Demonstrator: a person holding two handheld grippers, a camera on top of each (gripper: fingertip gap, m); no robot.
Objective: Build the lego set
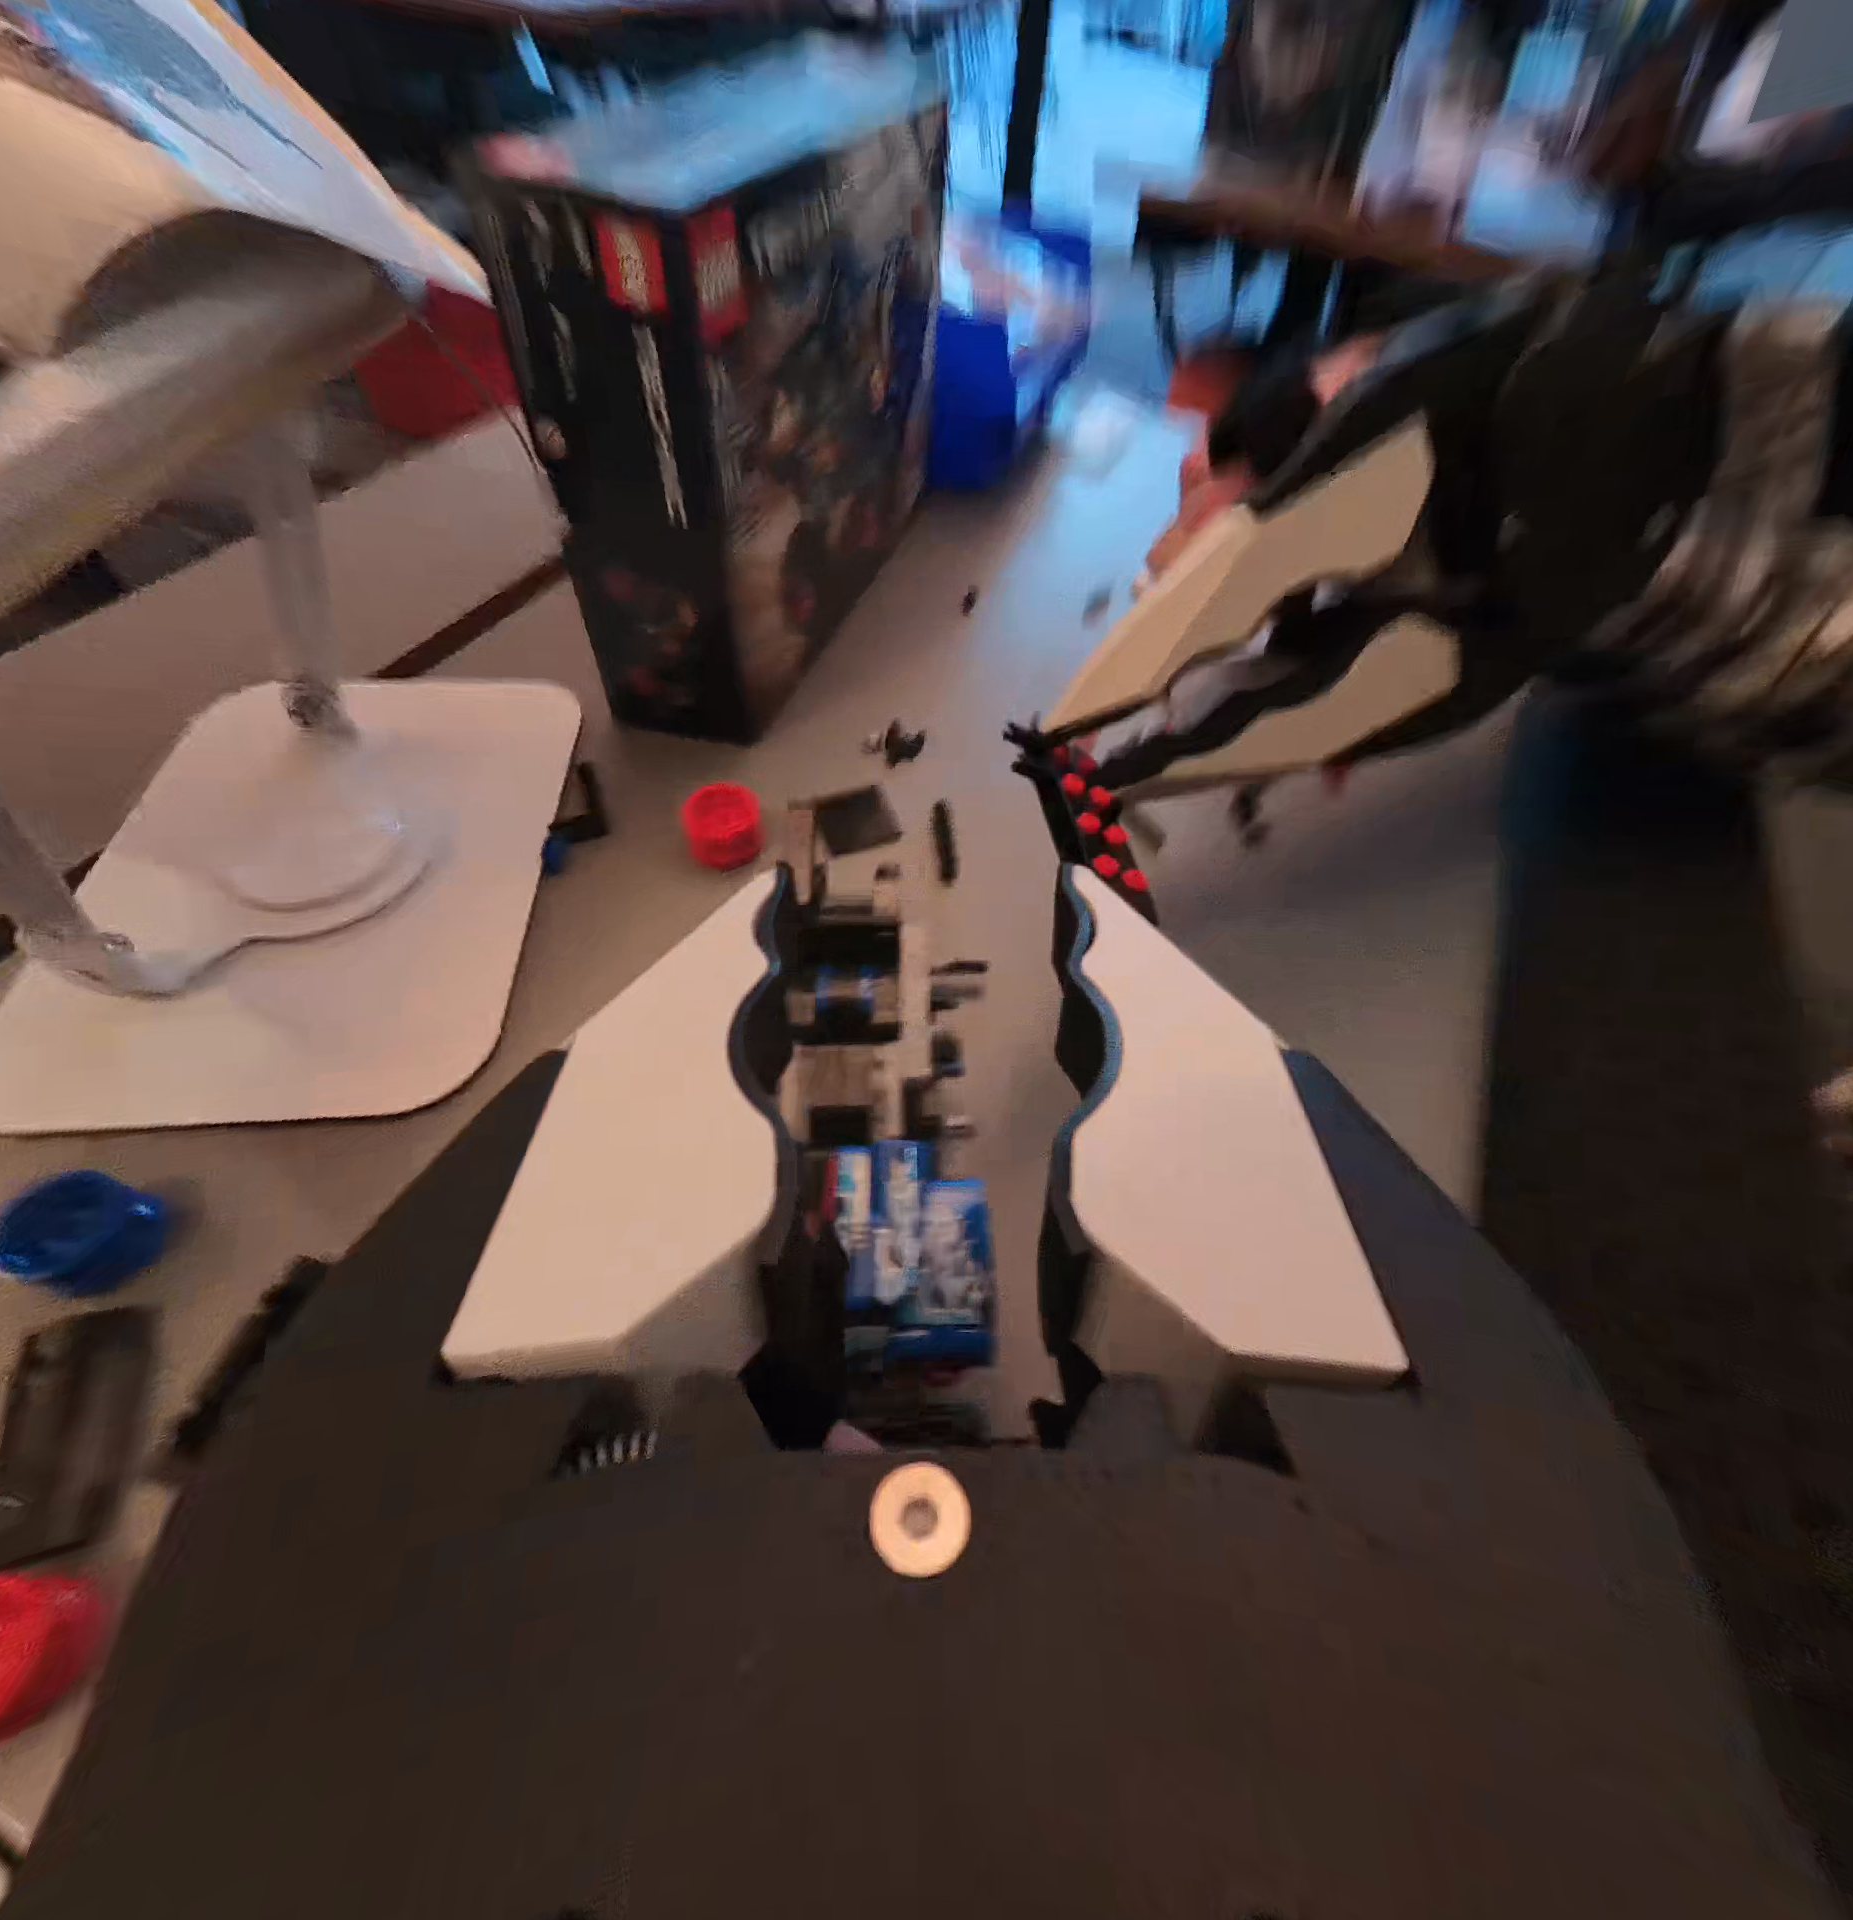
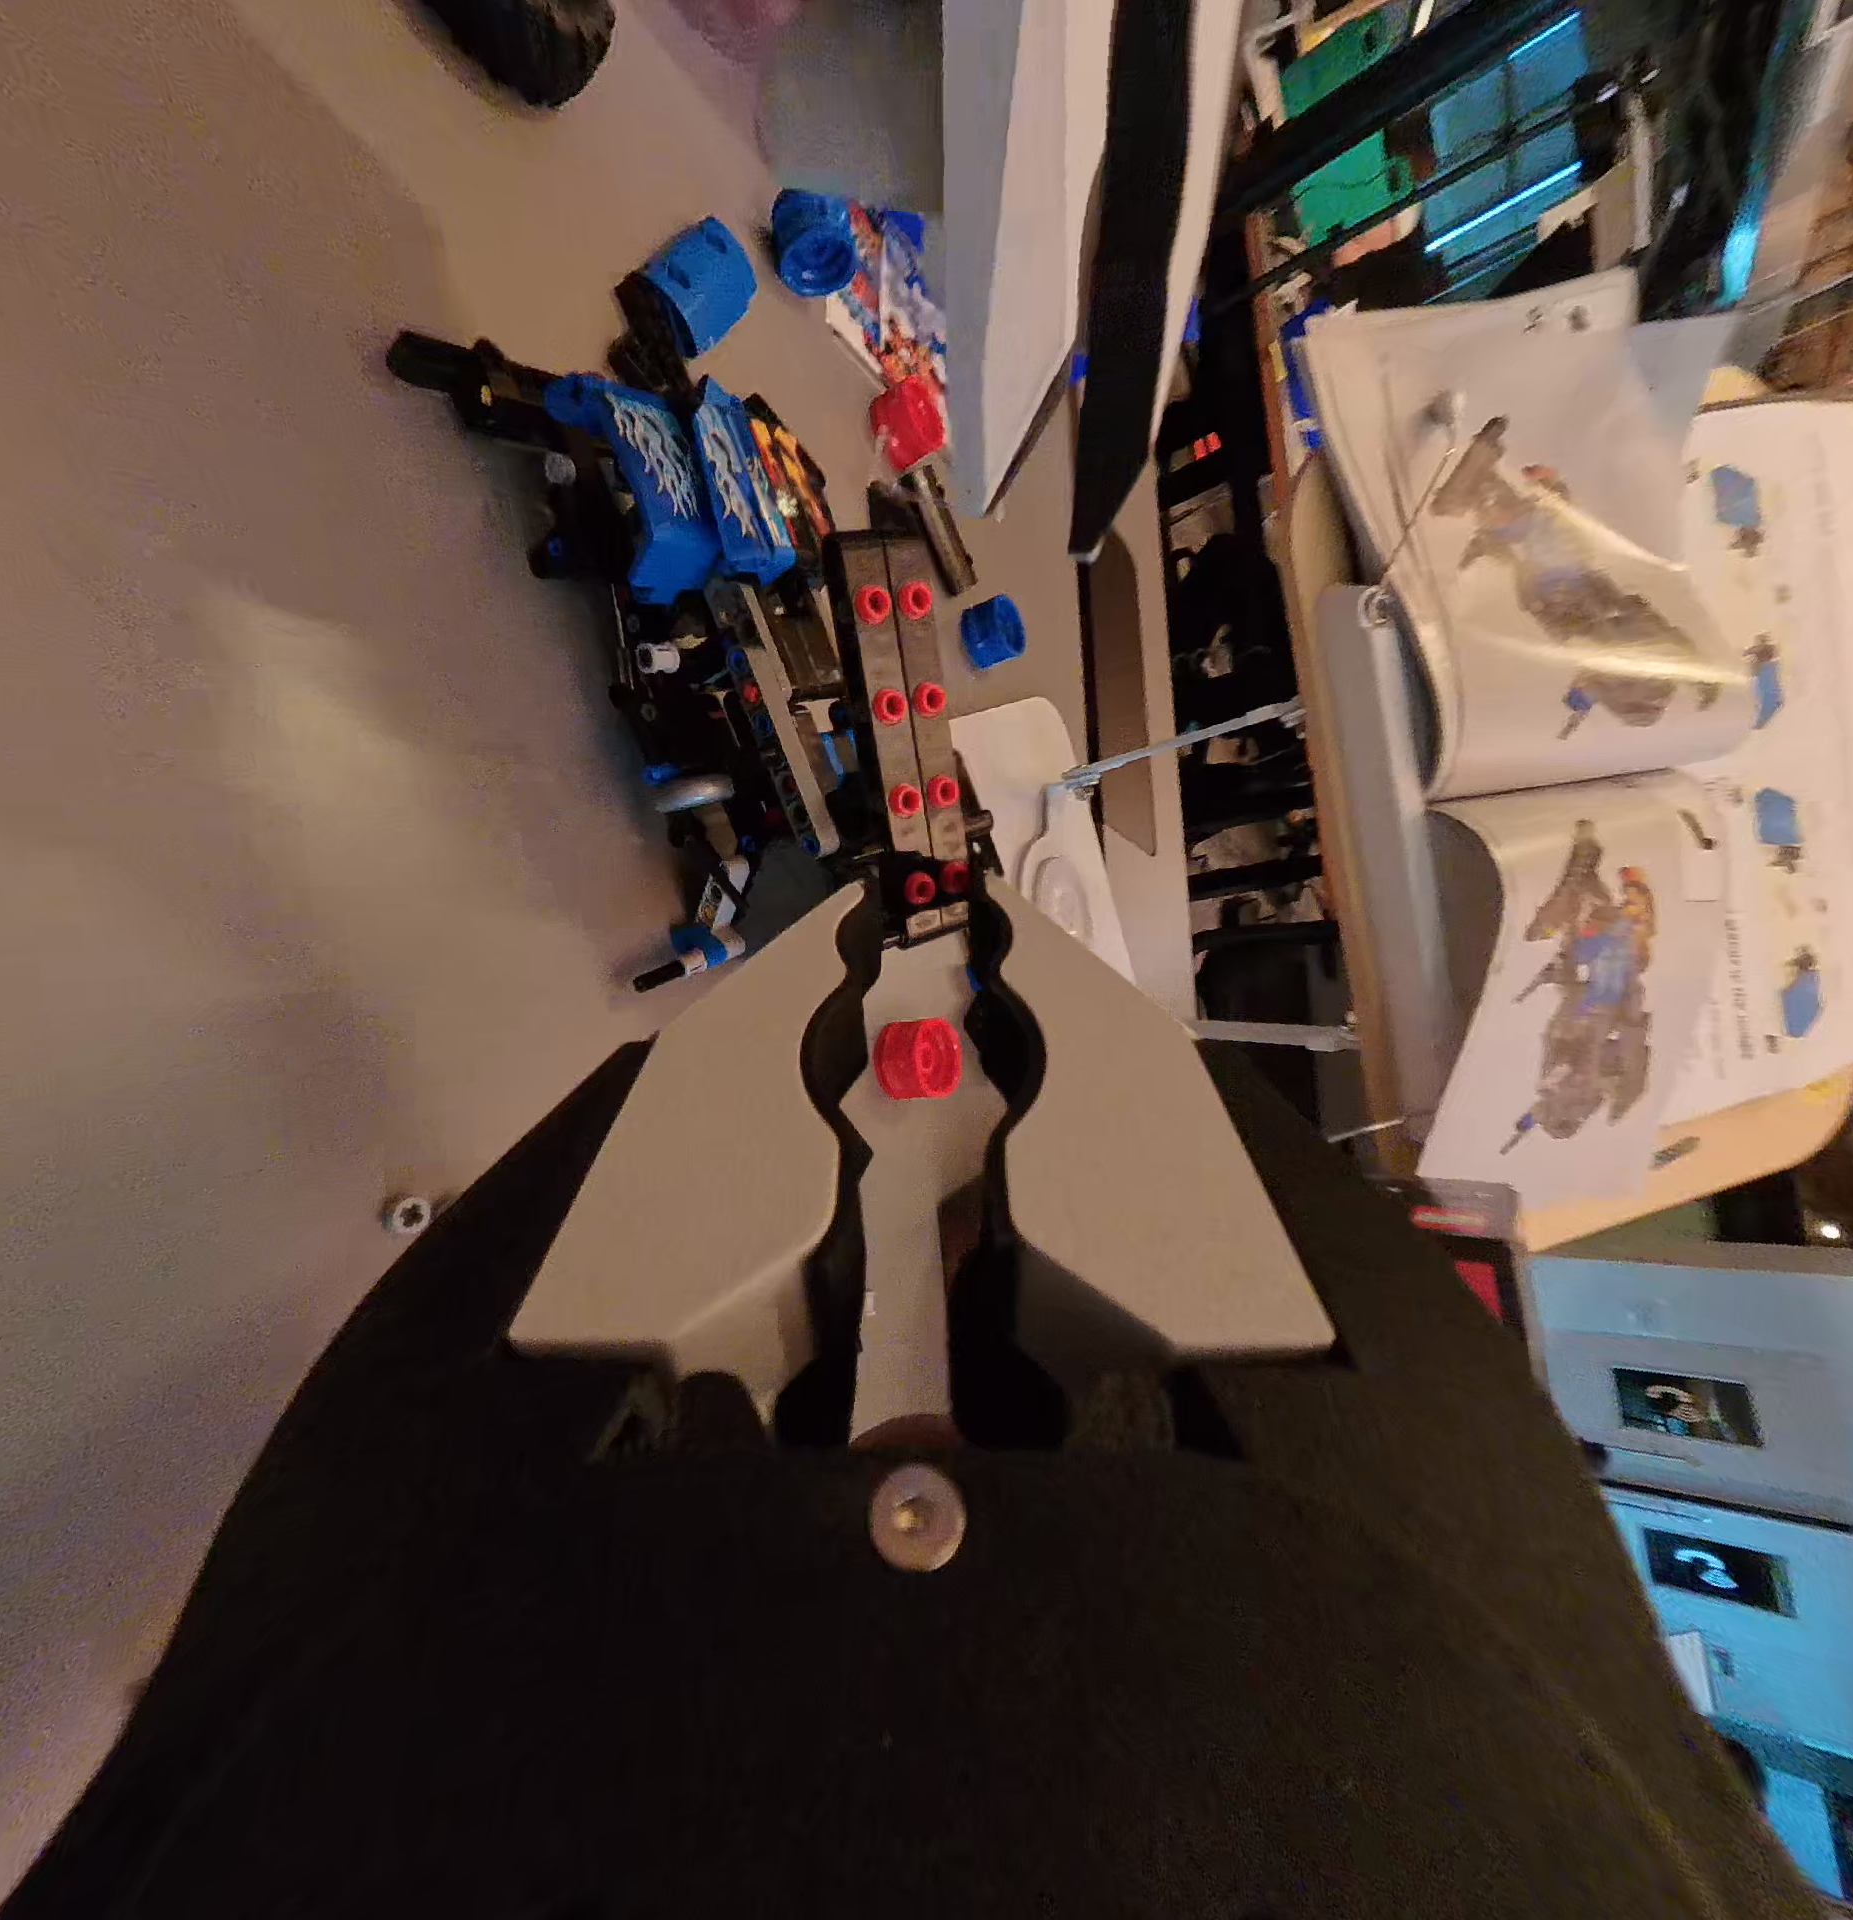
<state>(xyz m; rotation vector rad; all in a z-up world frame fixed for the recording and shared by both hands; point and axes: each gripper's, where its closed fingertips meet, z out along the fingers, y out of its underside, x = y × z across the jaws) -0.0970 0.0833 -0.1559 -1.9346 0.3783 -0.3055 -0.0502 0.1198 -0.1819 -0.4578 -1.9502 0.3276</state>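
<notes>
Fingertips of the right gripper (image 2: 927, 914) pinch the near end of a long dark-grey beam studded with red pins (image 2: 906, 717). Left of the beam, the half-built blue-and-black lego model (image 2: 693, 582) lies on the beige table (image 2: 226, 623). A loose red wheel (image 2: 917, 1058) lies between the fingers. The left gripper (image 1: 922, 904) hangs spread wide above that model (image 1: 906, 1247), gripping nothing.

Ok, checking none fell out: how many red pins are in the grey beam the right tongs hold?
8 red pins, in four side-by-side pairs along the grey beam, the nearest pair at the tips of the right tongs. Its far side is hidden.
</notes>
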